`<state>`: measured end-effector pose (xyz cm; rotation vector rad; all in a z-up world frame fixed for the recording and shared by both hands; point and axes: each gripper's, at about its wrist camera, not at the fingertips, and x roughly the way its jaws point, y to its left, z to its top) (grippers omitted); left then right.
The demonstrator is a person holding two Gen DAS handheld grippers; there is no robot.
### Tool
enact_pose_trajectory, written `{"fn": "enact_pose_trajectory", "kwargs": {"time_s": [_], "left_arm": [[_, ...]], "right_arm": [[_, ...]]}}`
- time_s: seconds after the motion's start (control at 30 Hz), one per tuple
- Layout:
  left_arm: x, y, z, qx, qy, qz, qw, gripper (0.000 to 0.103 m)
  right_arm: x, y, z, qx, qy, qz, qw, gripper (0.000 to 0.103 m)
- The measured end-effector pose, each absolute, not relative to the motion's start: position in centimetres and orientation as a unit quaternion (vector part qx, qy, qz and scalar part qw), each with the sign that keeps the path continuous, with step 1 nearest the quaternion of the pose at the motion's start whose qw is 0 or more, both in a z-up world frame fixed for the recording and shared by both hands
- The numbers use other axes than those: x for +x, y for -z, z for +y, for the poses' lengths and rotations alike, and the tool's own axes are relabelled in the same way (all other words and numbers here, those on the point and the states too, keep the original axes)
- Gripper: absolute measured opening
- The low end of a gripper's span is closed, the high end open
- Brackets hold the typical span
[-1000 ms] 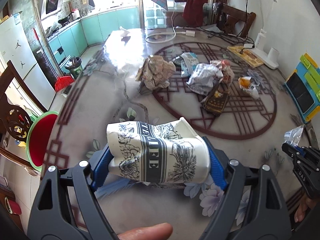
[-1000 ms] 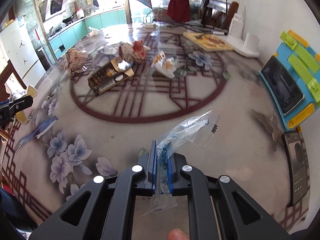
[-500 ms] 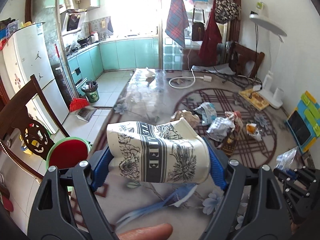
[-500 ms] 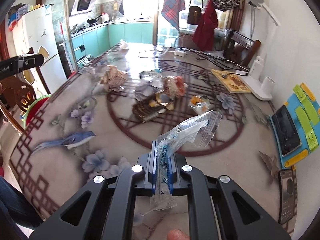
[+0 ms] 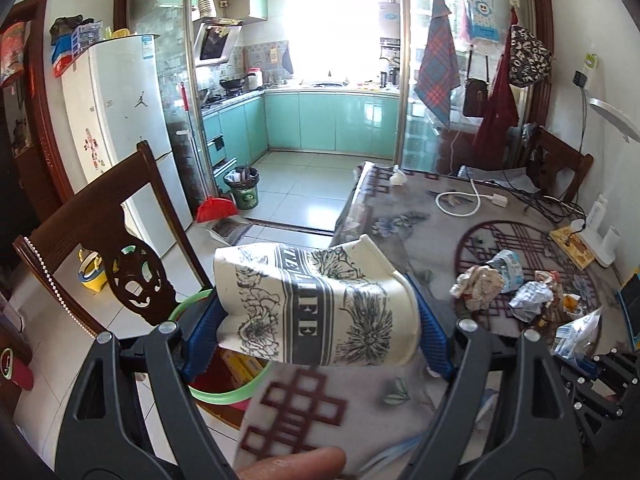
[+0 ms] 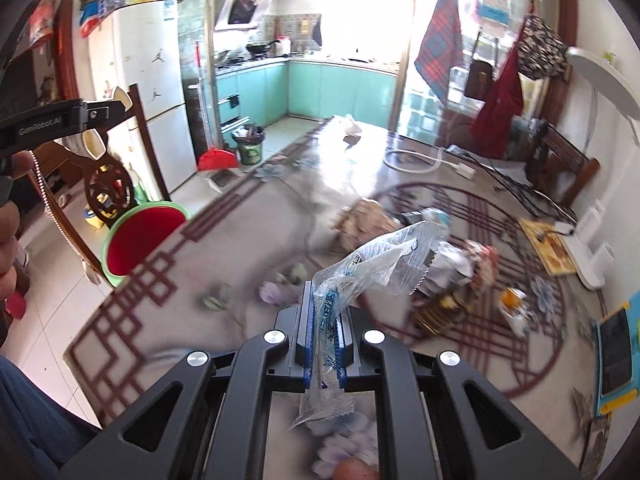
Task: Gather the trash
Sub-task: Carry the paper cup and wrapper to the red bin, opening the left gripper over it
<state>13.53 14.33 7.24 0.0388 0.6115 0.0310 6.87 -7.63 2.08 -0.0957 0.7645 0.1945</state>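
My left gripper [image 5: 316, 320] is shut on a crumpled paper cup [image 5: 316, 304], white with black flower prints, held sideways between the blue pads above the table's left edge. Below it stands a green-rimmed red bin [image 5: 224, 392], mostly hidden behind the cup and fingers. My right gripper [image 6: 324, 320] is shut on a clear plastic wrapper [image 6: 372, 260] with blue print, which sticks up over the table. That same bin [image 6: 140, 236] shows in the right wrist view, on the floor left of the table. The left gripper [image 6: 60, 120] appears at that view's left edge.
More crumpled paper and wrappers [image 5: 516, 292] lie in the table's round pattern [image 6: 452, 264]. A wooden chair [image 5: 108, 248] stands beside the bin. A white lamp base [image 6: 588, 256], a cable [image 5: 460, 200] and a blue tablet [image 6: 616, 356] sit along the table's far and right sides.
Both grippers have risen and swung left, away from the trash pile toward the table's left edge. The bin and chair have come into view. The cup and wrapper stay gripped.
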Motion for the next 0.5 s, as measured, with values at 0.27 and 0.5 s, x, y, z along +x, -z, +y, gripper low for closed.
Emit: {"fn": "enact_pose_trajectory", "kwargs": {"time_s": [0.27,0.5], "left_arm": [[16.3,-6.7,21.2,0.007,-0.082,0.311,0.947,0.081],[19.1,-3.9,26.5,0.01,-0.133,0.338,0.932,0.081]], "right_arm": [[9.2,-2.6,-1.1,-0.065,-0.143,0.363,0.919,0.008],[11.0,-2.4,3.0,-0.072,-0.17,0.361,0.914,0.008]]}}
